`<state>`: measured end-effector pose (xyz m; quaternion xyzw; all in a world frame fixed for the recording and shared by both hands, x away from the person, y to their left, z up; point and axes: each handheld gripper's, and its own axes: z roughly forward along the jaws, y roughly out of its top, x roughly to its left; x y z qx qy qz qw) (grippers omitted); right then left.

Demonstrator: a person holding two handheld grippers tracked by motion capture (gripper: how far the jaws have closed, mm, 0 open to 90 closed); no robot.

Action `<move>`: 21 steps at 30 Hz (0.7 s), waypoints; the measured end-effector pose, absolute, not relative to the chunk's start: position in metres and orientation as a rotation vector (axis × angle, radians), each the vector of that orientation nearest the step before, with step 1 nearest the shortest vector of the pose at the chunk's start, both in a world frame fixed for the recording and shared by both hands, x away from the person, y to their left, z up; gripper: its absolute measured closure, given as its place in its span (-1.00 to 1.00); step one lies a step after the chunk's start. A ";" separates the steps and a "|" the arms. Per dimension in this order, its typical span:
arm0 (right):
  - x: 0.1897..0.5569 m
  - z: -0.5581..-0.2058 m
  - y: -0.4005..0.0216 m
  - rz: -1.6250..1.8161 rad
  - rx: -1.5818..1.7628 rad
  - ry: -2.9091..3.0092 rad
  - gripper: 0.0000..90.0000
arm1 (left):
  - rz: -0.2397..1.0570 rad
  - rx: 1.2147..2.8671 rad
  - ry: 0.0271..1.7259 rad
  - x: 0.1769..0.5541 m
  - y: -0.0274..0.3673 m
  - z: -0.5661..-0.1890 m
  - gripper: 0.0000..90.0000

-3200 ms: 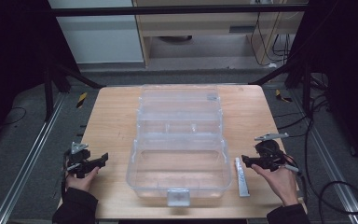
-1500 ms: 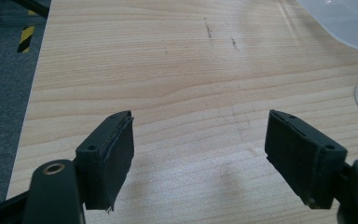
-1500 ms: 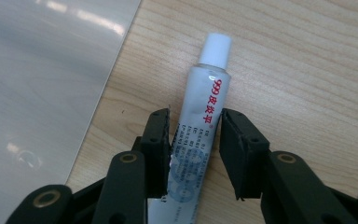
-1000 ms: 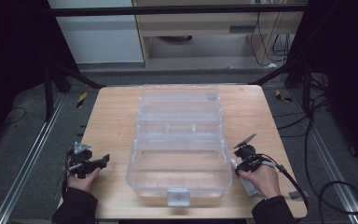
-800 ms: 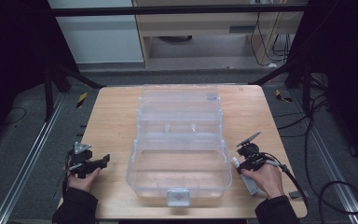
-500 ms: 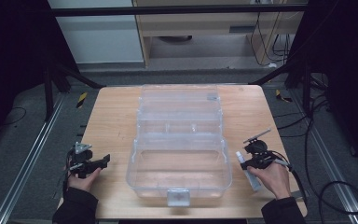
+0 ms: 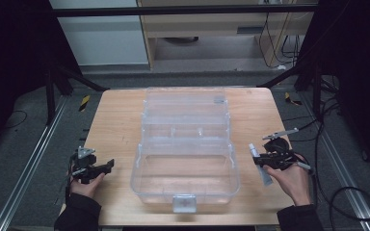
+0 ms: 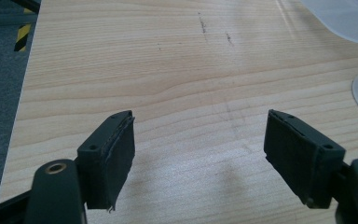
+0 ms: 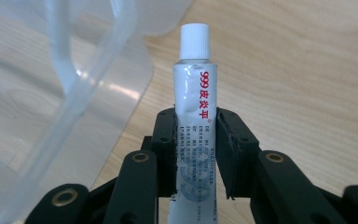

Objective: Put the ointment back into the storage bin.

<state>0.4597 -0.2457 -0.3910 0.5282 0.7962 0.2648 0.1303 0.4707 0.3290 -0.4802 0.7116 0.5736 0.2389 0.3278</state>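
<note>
The right gripper (image 9: 196, 154) is clamping a white tube (image 9: 196, 112) at mid-body, both pads pressing its flattened sides, with the capped end pointing toward the top of the right gripper view. In the high view that gripper (image 7: 265, 161) is sitting at the right of the frame, just beside the right wall of the clear box (image 7: 185, 185), and the tube (image 7: 260, 163) is showing as a pale strip running from the jaws down toward the hand. The tube appears to be off the table (image 7: 120, 120), though its tail end is too small to judge.

The left gripper (image 7: 103, 167) is resting at the lower left of the high view, well apart from the box. Its own view is showing the jaws standing wide with nothing between them, only bare wood beyond, and a corner of clear plastic at the right edge of the frame.

The box is lying open in the centre of the frame, its deep front tray nearest the person and shallower divided tiers stepping toward the top of the frame.

The step in hand looks like carrying the picked-up tube toward the box. The next move is calling for enough height to clear the box's right wall, then a shift leftward in the frame over a tray, a lowering and a release. Which compartment is meant cannot be told.
</note>
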 end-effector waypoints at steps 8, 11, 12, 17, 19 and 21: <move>0.447 -0.350 -0.241 0.918 1.343 2.303 0.55 | 0.620 1.867 1.504 0.472 0.328 -0.481 -0.46; 0.446 -0.340 -0.235 0.936 1.270 2.329 0.55 | 0.621 1.867 1.503 0.472 0.328 -0.481 -0.46; 0.446 -0.337 -0.232 0.945 1.254 2.336 0.55 | 0.622 1.868 1.503 0.472 0.328 -0.481 -0.46; 0.446 -0.324 -0.224 0.968 1.170 2.369 0.55 | 0.620 1.867 1.503 0.472 0.329 -0.480 -0.46; 0.446 -0.319 -0.218 0.975 1.139 2.390 0.55 | 0.621 1.869 1.504 0.472 0.328 -0.481 -0.46; 0.447 -0.313 -0.212 0.983 1.097 2.421 0.55 | 0.620 1.869 1.502 0.472 0.328 -0.481 -0.46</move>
